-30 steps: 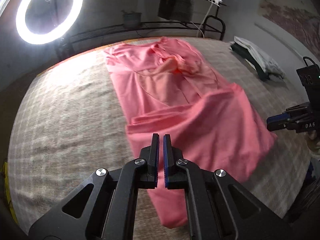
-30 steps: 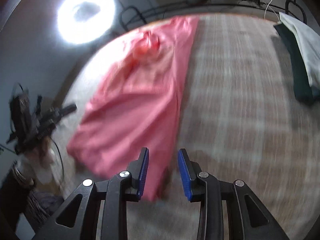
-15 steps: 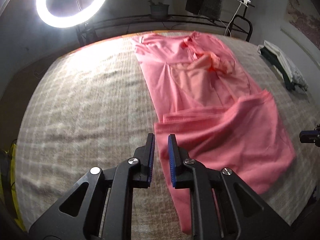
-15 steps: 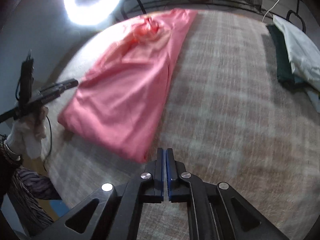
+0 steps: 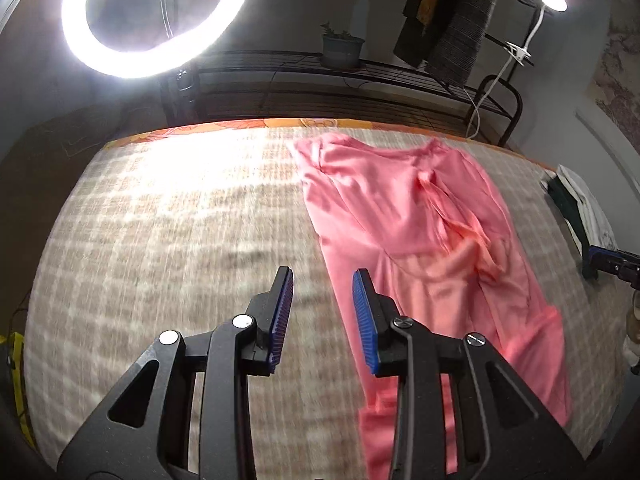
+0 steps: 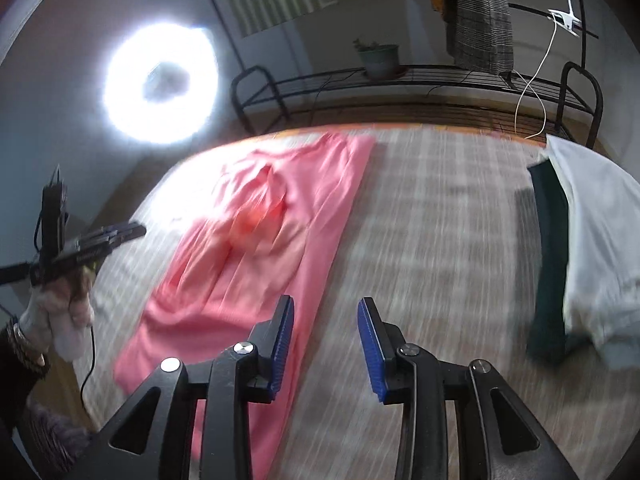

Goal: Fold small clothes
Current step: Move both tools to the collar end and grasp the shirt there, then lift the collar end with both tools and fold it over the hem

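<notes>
Now | left gripper [image 5: 322,308] fingers apart, empty | right gripper [image 6: 325,336] fingers apart, empty | pink garment [image 5: 420,240] at 1 o'clock, seemingly folded lengthwise, blurred | plaid bedcover [image 5: 168,240]

Pink garment [image 5: 420,240] running under the left tongs [image 5: 322,316] and out of frame, bed cover [image 6: 440,220] smearing with motion blur, folded white cloth [image 6: 592,240] being cut off at right.

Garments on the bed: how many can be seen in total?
3. The pink garment lies spread along the left of the bed. A dark green one and a white one lie stacked at the right edge. More may be hidden in that stack.
</notes>
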### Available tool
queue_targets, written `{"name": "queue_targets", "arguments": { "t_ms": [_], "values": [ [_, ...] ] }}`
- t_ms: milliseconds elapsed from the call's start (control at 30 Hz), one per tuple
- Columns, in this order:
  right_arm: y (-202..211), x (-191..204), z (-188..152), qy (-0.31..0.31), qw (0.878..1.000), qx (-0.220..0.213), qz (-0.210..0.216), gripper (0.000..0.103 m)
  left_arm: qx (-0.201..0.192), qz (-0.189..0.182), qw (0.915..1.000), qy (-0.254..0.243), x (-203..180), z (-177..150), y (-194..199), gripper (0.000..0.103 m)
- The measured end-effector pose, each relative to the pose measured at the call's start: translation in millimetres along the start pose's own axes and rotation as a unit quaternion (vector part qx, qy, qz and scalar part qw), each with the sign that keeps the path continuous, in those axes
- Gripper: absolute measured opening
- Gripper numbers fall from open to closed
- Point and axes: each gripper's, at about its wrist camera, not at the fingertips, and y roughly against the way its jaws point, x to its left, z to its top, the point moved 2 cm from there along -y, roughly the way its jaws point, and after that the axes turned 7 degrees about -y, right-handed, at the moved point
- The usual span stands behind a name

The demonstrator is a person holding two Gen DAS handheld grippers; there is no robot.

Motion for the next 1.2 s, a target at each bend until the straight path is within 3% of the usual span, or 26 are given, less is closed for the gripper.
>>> {"name": "queue_targets", "arguments": {
  "t_ms": [133,233,433,700,933,967,1000,1033,1067,1200],
  "values": [
    [-27.3,-13.1,40.0,-0.020,1.000,-0.010,0.013,0.038,0.001,-0.013,0.9998,0.017,19.5,28.1,-31.6,0.032],
    [-53.2,-18.5,66.3,-0.020,1.000,-0.013,0.013,0.038,0.001,-0.027,0.9989,0.038,34.3,47.2,-55.3,0.040],
    [-112.6,-29.0,109.0,-0.037,0.999,-0.010,0.006,0.039,0.002,-0.042,0.9967,0.070,53.0,75.0,-99.7,0.040],
    [-166.0,-40.0,153.4,-0.065,0.998,-0.015,0.018,0.039,0.011,-0.052,0.9966,0.062,51.9,97.7,-137.6,0.040],
    [-196.7,-27.7,163.5,-0.045,0.999,-0.003,0.016,0.040,0.020,-0.044,0.9985,0.025,34.8,101.4,-156.9,0.040],
    [-198.3,-26.5,165.3,-0.043,0.999,-0.003,0.019,0.039,0.020,-0.043,0.9987,0.019,32.0,102.0,-157.0,0.037],
    [-199.2,-25.9,165.9,-0.044,0.999,-0.001,0.023,0.036,0.020,-0.042,0.9988,0.015,30.0,102.6,-157.9,0.021],
    [-199.8,-26.2,166.9,-0.047,0.999,-0.001,0.027,0.023,0.019,-0.045,0.9988,0.008,26.1,103.4,-158.4,0.007],
    [-201.0,-26.2,167.3,-0.050,0.998,0.003,0.033,0.011,0.017,-0.046,0.9988,0.005,23.4,103.8,-156.8,0.006],
    [-197.9,-15.0,165.4,-0.022,0.999,0.000,0.029,0.004,-0.002,-0.045,0.9990,-0.006,15.6,105.5,-146.3,0.003]
  ]
}}
